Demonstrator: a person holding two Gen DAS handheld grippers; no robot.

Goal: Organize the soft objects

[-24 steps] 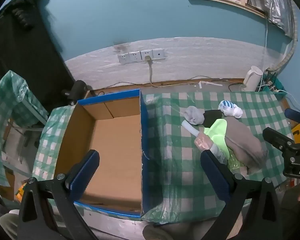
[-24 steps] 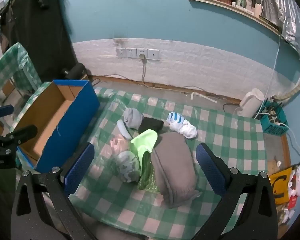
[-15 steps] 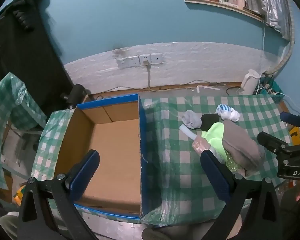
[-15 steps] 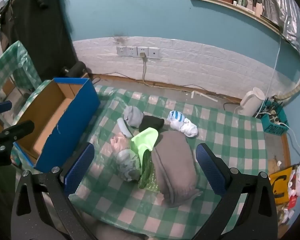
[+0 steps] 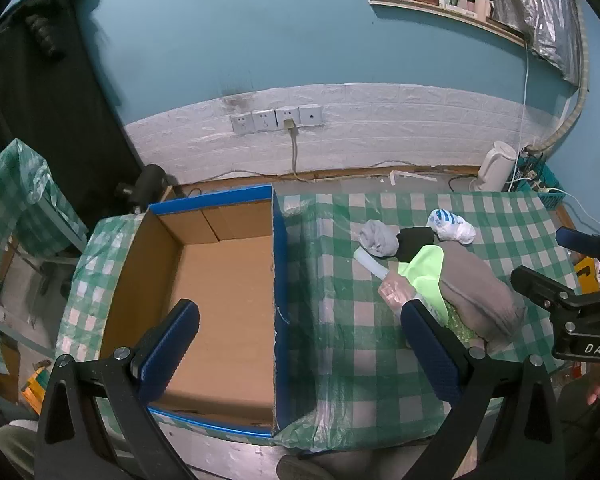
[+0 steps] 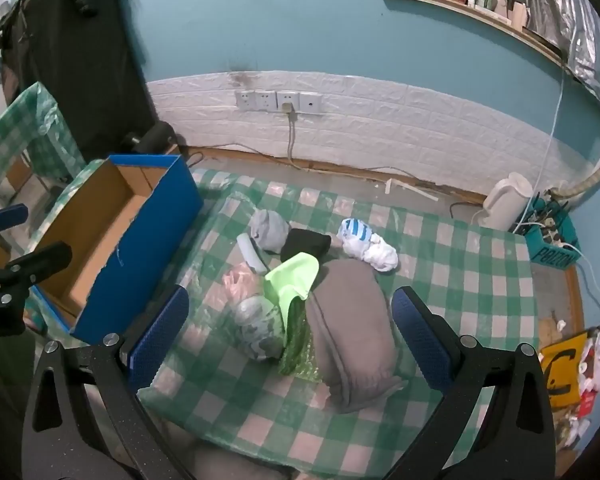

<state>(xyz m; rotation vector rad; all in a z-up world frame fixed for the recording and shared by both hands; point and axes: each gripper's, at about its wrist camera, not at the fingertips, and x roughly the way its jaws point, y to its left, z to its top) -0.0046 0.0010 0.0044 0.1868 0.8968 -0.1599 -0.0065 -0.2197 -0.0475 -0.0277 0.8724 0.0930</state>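
A heap of soft things lies on the green-checked table (image 6: 452, 280): a big grey-brown folded cloth (image 6: 352, 320), a lime-green cloth (image 6: 294, 278), a grey camouflage bundle (image 6: 256, 330), a grey sock (image 6: 269, 229), a black roll (image 6: 306, 242) and a white-and-blue sock (image 6: 364, 242). My right gripper (image 6: 290, 334) hovers open high above the heap. My left gripper (image 5: 300, 346) hangs open over the right wall of the empty blue cardboard box (image 5: 216, 280), with the heap (image 5: 476, 292) to its right. Nothing is between either pair of fingers.
The box (image 6: 112, 236) stands at the table's left end. A white kettle (image 6: 504, 202) and a teal basket (image 6: 552, 236) of cables sit on the floor by the wall. A black garment (image 5: 40, 100) hangs at the left, beside another checked table (image 5: 16, 196).
Both views have pulled back slightly, so the box and heap look a bit smaller. Nothing on the table has moved; both grippers stay open.
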